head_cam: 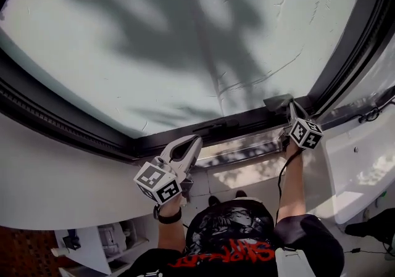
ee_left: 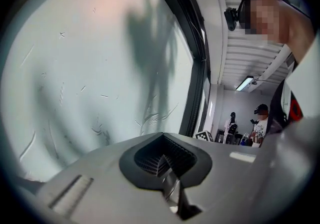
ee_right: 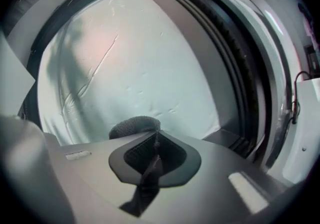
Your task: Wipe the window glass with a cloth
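**Q:** Where is the cloth, and which way does it lie?

**A:** My right gripper (ee_right: pixel 152 150) is clamped tight on the cloth (head_cam: pixel 279 102), a grey, bunched wad. I hold it at the lower right corner of the window glass (head_cam: pixel 185 41). What shows in the head view is wider than it is tall, with its long axis running along the bottom rail of the dark frame (head_cam: pixel 74 118). In the right gripper view, a rounded, nubby edge pokes out just past the jaw tips, toward the pane.

**Q:** How much room is there to move?

**A:** Two sides are tight. The bottom rail sits just beside the cloth, and the frame's right-hand side is near. Up and to the left the pane opens wide. A dark branching shadow (head_cam: pixel 185 16) falls across it, and fine pale streaks (head_cam: pixel 259 78) run across the glass near the cloth.

**Q:** And your other hand?

**A:** My left gripper (head_cam: pixel 197 140) has its jaws pressed together and holds nothing. It hangs below the bottom rail, apart from the glass and well apart from the cloth, with its tips angled up toward the frame. The pale wall (head_cam: pixel 55 177) spreads under the window to its left. In the left gripper view, people (ee_left: pixel 260 123) stand far back in the room.
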Motion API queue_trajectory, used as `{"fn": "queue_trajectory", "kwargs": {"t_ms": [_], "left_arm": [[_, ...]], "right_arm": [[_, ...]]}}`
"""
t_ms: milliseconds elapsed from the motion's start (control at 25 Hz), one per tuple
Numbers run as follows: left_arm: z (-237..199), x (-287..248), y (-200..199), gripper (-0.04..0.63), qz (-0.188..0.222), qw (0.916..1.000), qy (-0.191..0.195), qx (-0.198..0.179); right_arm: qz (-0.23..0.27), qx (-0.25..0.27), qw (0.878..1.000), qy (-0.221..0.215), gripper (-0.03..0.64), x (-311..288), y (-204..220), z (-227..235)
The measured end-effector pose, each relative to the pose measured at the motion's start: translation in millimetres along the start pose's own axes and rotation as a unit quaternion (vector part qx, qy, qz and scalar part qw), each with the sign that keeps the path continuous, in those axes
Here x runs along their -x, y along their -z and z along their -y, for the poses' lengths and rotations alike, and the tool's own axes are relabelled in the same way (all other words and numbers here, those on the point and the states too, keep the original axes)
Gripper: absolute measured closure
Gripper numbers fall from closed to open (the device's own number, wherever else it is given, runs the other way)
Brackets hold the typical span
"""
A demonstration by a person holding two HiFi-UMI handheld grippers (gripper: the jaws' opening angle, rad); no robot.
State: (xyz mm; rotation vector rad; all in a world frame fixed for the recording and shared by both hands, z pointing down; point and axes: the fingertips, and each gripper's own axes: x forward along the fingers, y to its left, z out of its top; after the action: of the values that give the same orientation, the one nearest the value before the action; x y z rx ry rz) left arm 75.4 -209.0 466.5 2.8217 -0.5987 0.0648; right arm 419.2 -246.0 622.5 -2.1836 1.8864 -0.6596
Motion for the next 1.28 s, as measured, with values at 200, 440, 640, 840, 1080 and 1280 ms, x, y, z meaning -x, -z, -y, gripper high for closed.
{"fn": "queue_trajectory", "kwargs": {"t_ms": [200,440,640,840,1080,1280], "left_arm": [[11.6,0.3,4.9,0.593,-0.024,0.9997,0.002,-0.007],[25.5,-20.8,4.8,0.593,-0.051,0.9985,0.015,-0.011],[16.8,-4.1,4.5,0.593,-0.038,0.9992,0.000,-0.017],[-10.4,35.5,3.6,0.593,0.004,0.9988,-0.047,-0.015],[-49.4,128.6,-24.9,0.593,0.071,0.9892,-0.128,-0.011],[-41.3,182.9,-27.4,0.593,0.092,0.9829,-0.158,-0.019]], "right_arm": [[0.032,0.086,0.995,0.042,0.600,22.6,-24.8,48.8],[0.063,0.180,0.979,0.075,0.600,37.7,-59.8,75.3],[0.171,0.248,0.954,0.002,0.601,64.3,-126.1,-41.8],[0.243,0.242,0.928,-0.145,0.600,65.4,-179.7,-194.0],[0.301,0.270,0.860,-0.311,0.600,91.3,-235.8,-439.5],[0.304,0.298,0.805,-0.413,0.601,106.8,-244.5,-623.1]]}}
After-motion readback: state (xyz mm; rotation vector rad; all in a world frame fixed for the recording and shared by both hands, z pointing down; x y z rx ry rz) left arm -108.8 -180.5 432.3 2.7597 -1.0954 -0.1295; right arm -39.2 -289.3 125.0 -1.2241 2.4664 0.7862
